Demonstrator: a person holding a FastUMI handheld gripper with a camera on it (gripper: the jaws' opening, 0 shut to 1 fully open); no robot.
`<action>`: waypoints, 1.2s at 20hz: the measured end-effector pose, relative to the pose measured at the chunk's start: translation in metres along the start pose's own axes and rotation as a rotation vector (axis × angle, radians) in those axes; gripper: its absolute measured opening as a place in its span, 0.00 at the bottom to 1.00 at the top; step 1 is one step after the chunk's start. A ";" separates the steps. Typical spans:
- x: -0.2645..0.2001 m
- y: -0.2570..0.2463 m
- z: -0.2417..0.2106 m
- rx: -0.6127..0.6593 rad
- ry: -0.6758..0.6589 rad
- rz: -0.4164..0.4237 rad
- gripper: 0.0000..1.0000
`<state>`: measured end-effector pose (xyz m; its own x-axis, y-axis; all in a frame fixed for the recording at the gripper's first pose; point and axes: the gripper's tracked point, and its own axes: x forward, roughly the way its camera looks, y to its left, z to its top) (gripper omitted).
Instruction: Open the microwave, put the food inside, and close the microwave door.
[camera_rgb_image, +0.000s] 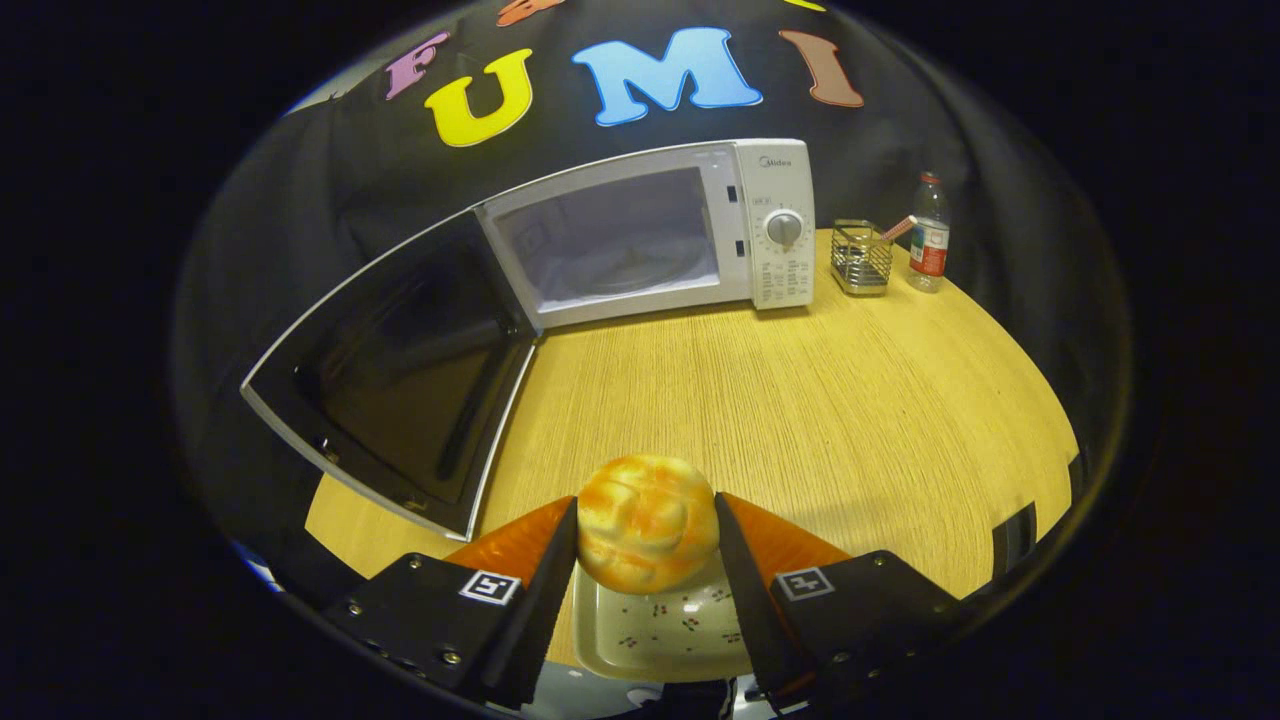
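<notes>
Both gripper (647, 540) fingers clamp bun (647, 520) above plate (660, 630); microwave (700, 230) door (400, 370) open.

A: Gripper (647, 560), appearance only. Two fingers (525, 540), orange on the outer faces, black along the inner edges, each tapering to a wedge tip.

B: Mounts?

A: Black blocky housings behind each finger. One square black-and-white marker tag (490, 587) on the left housing, a matching one (805, 582) on the right.

B: Fasteners?

A: Small silver screw heads (449, 657) along the housing edges. Matte finish, no cables visible.
</notes>
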<state>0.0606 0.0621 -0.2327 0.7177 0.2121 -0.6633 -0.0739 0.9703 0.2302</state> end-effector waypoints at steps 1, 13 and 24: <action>0.003 0.003 0.009 -0.007 -0.014 0.005 0.78; 0.056 0.052 0.119 0.042 -0.184 0.136 0.78; 0.136 0.045 0.176 0.237 -0.285 0.173 0.78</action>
<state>0.2772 0.1141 -0.1871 0.8740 0.2973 -0.3844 -0.0730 0.8623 0.5010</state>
